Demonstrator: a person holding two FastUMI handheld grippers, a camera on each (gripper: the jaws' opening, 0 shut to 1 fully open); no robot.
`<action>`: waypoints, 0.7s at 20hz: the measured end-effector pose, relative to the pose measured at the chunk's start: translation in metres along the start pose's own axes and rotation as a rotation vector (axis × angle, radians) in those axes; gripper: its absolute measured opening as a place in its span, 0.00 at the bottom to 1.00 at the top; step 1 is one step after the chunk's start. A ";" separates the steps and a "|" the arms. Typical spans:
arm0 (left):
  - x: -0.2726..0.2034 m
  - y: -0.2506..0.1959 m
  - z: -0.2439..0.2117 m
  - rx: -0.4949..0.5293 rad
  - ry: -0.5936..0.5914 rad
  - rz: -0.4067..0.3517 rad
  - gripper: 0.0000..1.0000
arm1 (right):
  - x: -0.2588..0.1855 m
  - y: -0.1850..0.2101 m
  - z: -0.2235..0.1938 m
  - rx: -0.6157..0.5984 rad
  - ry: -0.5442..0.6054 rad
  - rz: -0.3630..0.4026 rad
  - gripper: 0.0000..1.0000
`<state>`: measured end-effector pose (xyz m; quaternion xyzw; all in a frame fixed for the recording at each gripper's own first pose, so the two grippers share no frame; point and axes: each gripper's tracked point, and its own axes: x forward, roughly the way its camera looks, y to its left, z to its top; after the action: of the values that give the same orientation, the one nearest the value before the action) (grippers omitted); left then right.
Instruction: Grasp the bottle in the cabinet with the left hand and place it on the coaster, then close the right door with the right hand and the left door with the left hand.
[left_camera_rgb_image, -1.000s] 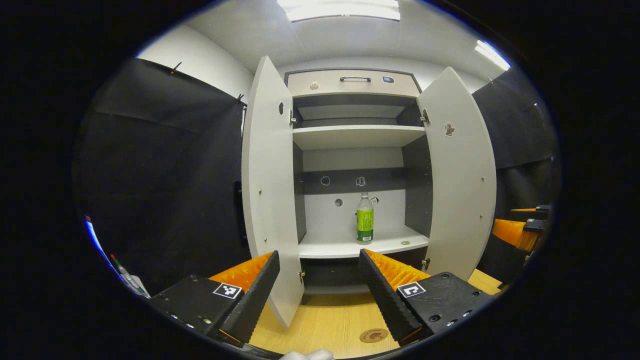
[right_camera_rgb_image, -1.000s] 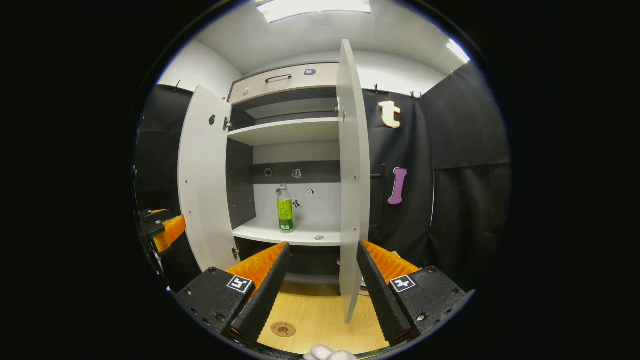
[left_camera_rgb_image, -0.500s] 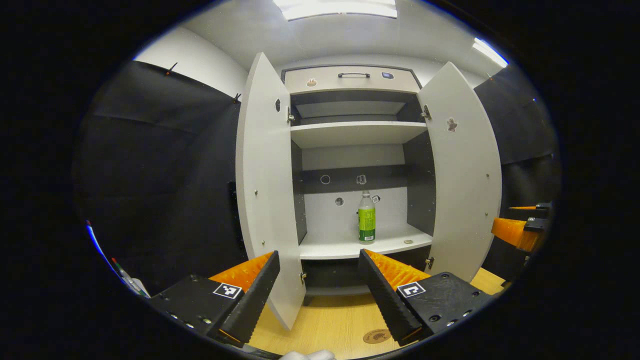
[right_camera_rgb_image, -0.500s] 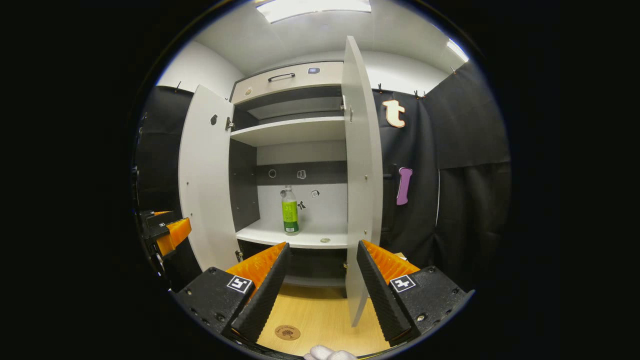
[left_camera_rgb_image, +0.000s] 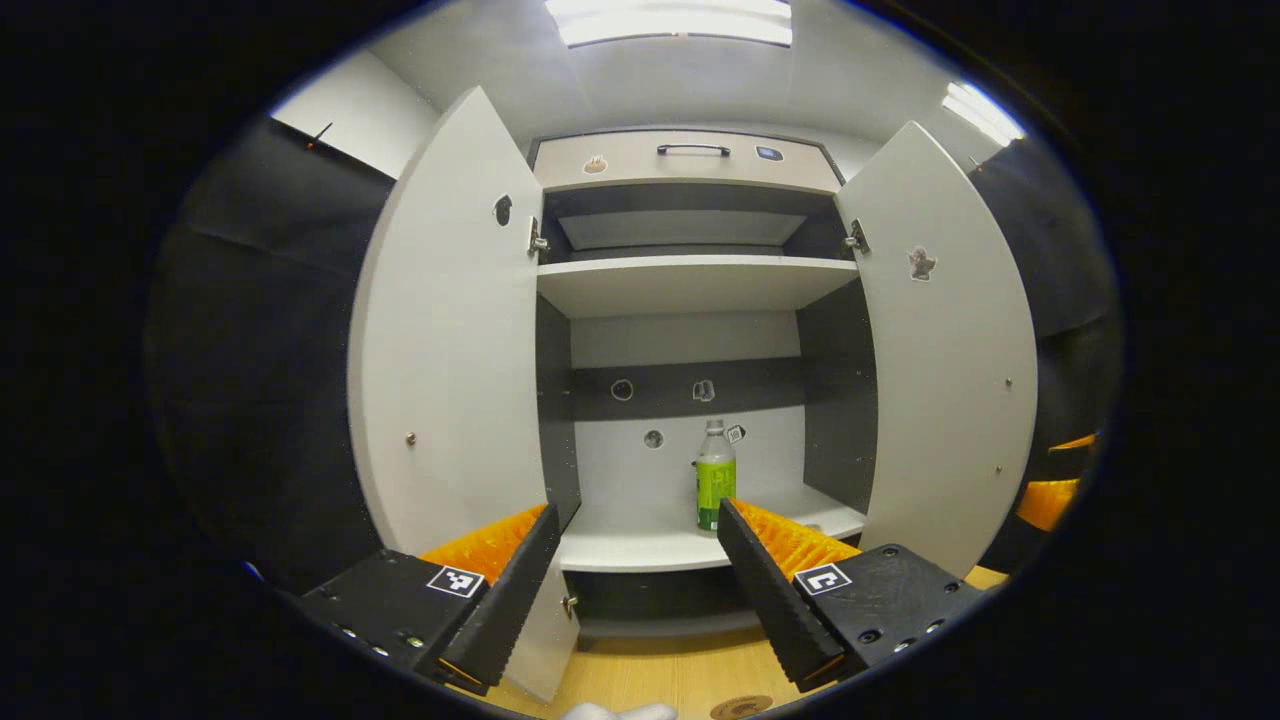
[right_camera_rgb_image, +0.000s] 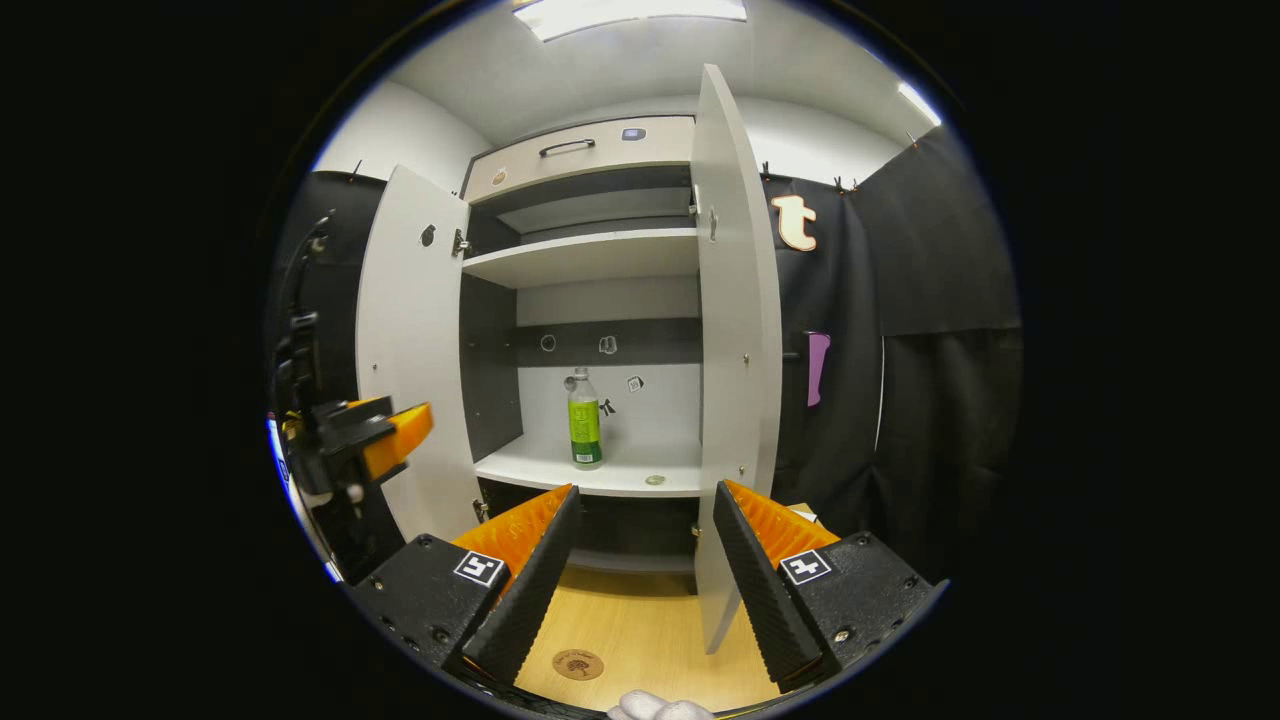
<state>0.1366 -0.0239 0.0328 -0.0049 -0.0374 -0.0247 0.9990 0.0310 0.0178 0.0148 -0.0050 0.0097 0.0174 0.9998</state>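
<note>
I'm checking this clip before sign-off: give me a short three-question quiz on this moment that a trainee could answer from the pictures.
1. True or false: the bottle stands upright on the cabinet's lower shelf.
2. Multiple choice: the left tool is A) shut on the bottle, B) open and short of the shelf, C) pressing the left door.
3. Fill in: the coaster lies on the wooden ____ in front of the cabinet.

Key: 1 true. 2 B. 3 tabletop. Both doors, including the right door, stand open, and the right tool is open too.
</note>
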 end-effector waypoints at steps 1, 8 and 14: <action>0.018 -0.007 0.003 -0.012 -0.010 -0.011 0.96 | -0.001 -0.001 0.003 0.000 -0.003 -0.008 0.82; 0.151 -0.061 0.015 -0.017 -0.077 -0.054 0.96 | -0.003 -0.004 0.014 -0.037 0.006 -0.052 0.82; 0.240 -0.085 -0.034 -0.027 -0.010 -0.029 0.96 | 0.001 0.004 0.004 -0.055 0.054 -0.057 0.82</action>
<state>0.3737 -0.1211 0.0171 -0.0179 -0.0420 -0.0397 0.9982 0.0319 0.0223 0.0184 -0.0332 0.0361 -0.0108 0.9987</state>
